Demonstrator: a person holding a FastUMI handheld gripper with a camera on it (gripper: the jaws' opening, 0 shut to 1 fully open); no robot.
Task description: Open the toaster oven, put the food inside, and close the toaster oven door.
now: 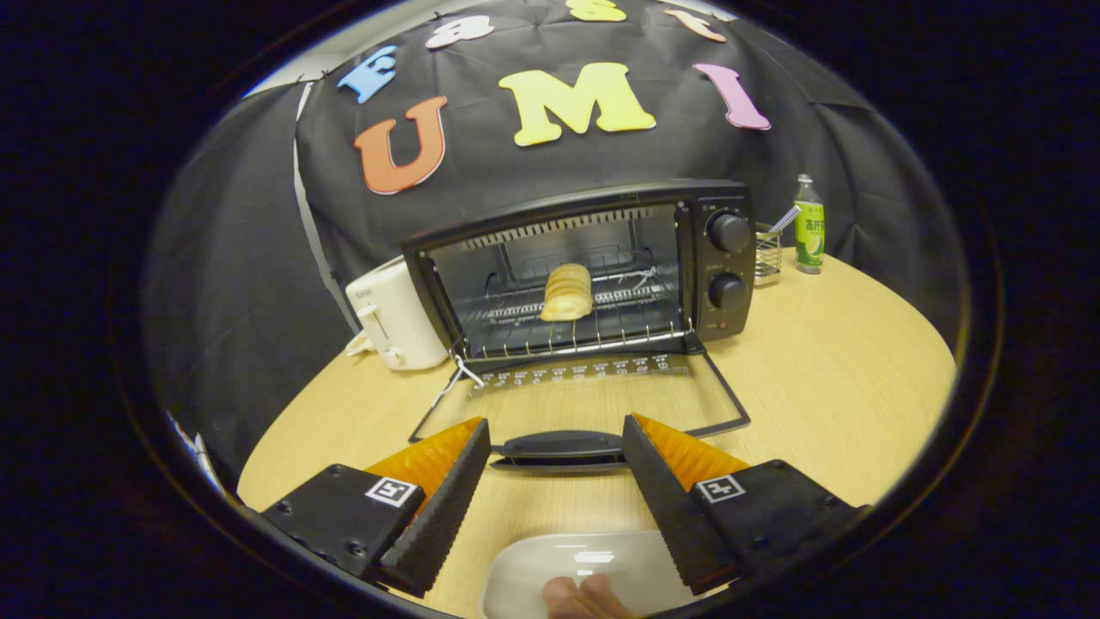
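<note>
Furthest left stands a cream-white pop-up toaster, just beside the black toaster oven on the pale round wooden table; neither matters to me but as a boundary. The oven's glass door lies fully dropped, flat toward me; its dark bar handle sits between my fingertips and just ahead of them, untouched. On the wire rack inside rests the golden ridged bread roll, well in, so I judge the food step done and the closing step in hand. My gripper is released, fingers spread wide, grasping nothing; below them lies an empty white oval dish, a fingertip at its near edge. Next I should get under or around that handle and swing the door up on its hinge until it seats; the arc must follow the hinge or the oven may slide. Right of the oven stand a wire holder and a green-labelled bottle, well clear.
</note>
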